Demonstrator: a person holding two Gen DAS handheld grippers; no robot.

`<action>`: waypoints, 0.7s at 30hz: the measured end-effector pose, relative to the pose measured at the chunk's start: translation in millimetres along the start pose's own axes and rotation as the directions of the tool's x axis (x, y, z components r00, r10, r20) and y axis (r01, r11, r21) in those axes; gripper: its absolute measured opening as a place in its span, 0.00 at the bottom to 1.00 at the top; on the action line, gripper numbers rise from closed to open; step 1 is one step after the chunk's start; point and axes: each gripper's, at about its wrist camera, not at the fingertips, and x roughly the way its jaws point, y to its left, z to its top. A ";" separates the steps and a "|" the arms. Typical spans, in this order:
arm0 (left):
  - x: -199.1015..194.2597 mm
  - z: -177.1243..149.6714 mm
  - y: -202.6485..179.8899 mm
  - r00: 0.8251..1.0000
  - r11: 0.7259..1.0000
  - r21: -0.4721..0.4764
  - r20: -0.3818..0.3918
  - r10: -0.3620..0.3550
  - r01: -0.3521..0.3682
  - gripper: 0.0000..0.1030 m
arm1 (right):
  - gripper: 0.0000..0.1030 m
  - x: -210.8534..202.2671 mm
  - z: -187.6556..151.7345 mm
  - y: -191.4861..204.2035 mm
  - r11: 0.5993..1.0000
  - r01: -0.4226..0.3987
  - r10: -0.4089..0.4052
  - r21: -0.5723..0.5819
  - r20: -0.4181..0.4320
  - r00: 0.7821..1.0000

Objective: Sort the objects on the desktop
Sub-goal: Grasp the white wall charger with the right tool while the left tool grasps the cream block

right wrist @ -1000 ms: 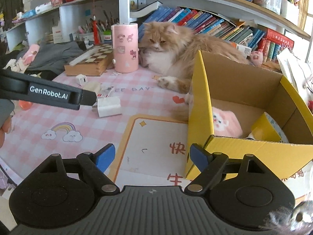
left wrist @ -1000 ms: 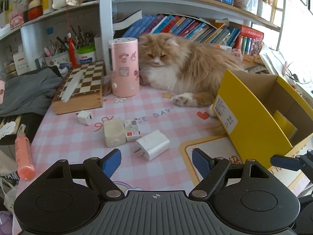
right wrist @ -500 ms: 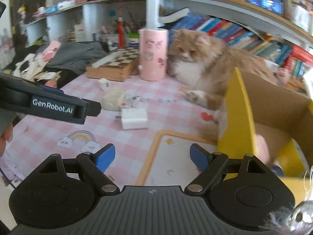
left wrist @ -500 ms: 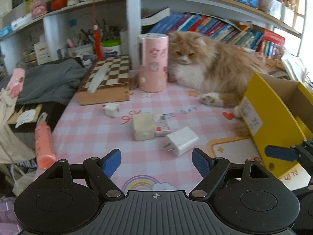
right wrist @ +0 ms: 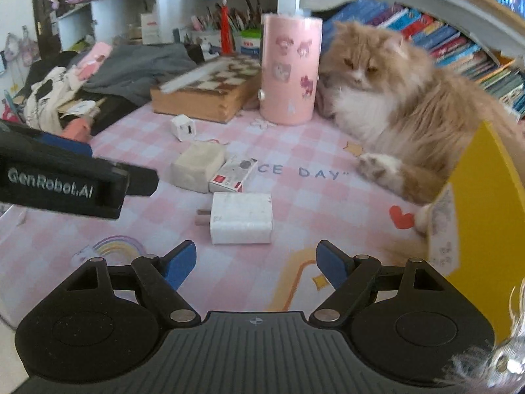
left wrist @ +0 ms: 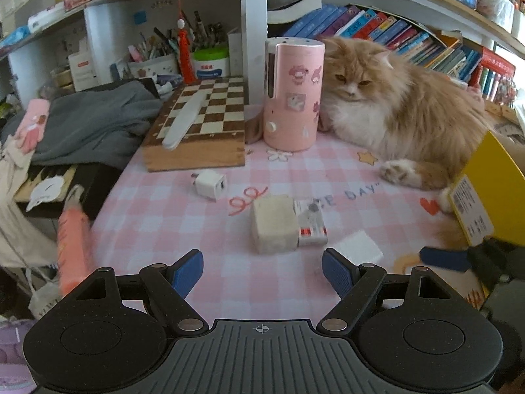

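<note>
Left wrist view. Left gripper (left wrist: pixel 262 271): jaws spread wide, nothing between them, poised above the pink checked desk mat (left wrist: pixel 183 223). Just beyond the fingertips: beige block charger (left wrist: pixel 272 225) touching a small red-and-white carton (left wrist: pixel 311 226); large white plug adapter (left wrist: pixel 359 249) just to their right, blurred; small white cube charger (left wrist: pixel 210 184) farther back, apart from the rest. Wooden chessboard box (left wrist: pixel 200 131) at the mat's back left, a pale flat stick lying on it. Pink cylinder with stickers (left wrist: pixel 293 95) upright beside the box. Long-haired ginger cat (left wrist: pixel 403 111) lying right of the cylinder. Yellow cardboard box (left wrist: pixel 492 193) at the right edge. Orange tube (left wrist: pixel 72 246) off the mat's left edge, blurred.

Right wrist view. Right gripper (right wrist: pixel 256 264): jaws apart and closing slightly, nothing between them. The white plug adapter (right wrist: pixel 241 218) lies just ahead of the fingertips, prongs pointing left. Beige charger and carton behind it, cube charger farther back. Left gripper's finger enters from the left.
</note>
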 end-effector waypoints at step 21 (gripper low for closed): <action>89.6 29.7 4.7 0.993 0.997 -0.039 -0.103 -0.066 0.063 0.56 | 0.60 37.9 10.0 -16.0 0.998 -0.020 0.023 0.059 -0.064 0.998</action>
